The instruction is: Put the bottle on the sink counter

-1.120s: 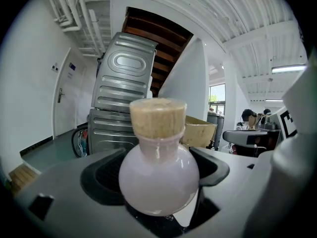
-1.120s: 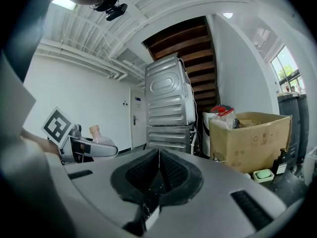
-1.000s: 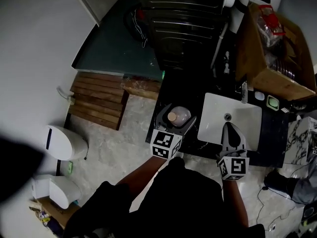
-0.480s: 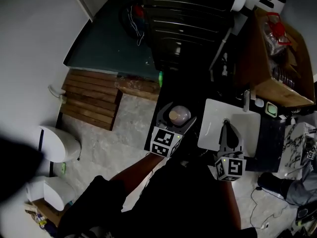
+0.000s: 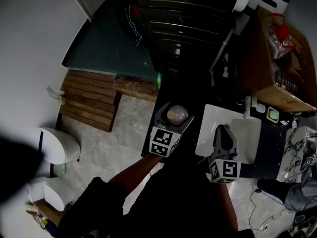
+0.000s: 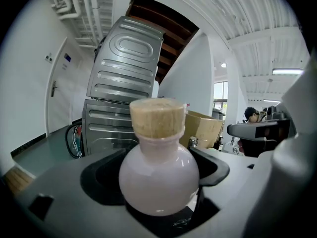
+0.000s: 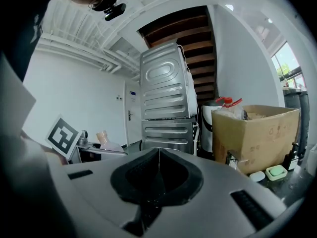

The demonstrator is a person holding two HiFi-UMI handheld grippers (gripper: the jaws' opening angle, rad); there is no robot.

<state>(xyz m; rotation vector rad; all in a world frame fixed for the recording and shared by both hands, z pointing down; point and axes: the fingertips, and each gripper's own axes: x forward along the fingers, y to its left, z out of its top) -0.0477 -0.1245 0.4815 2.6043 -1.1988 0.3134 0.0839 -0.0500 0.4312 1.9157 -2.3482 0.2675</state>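
Left hand-held gripper [image 5: 175,117] was closed on the bottle [image 6: 158,175], its two dark jaws pressed against the round belly from either side. The bottle was a pale, pinkish-white flask with a short neck, stopped by a cork [image 6: 157,117], and it stood upright between the jaws. In the head view it sat over the dark tabletop [image 5: 171,90], just left of the white sink [image 5: 247,133]; whether its base touched the tabletop could not be told. The left marker cube [image 5: 165,142] showed near the person's forearm, just below the bottle.

The right hand-held gripper [image 5: 224,129] held nothing: its jaws met along a thin seam with no gap between them. It hung over the front part of the sink, pointing toward the tap [image 5: 246,108], with its own marker cube [image 5: 224,170] at the near end. From the right gripper view, the bottle showed off to the left, beside the left cube.

Behind the tabletop stood a grey washer [image 5: 183,19] with ribbed panels. An open cardboard box [image 5: 282,58] rested at the right, behind the sink, and a small green dish [image 5: 272,114] lay near the tap. Wooden slats [image 5: 94,100] lay on the floor to the left.
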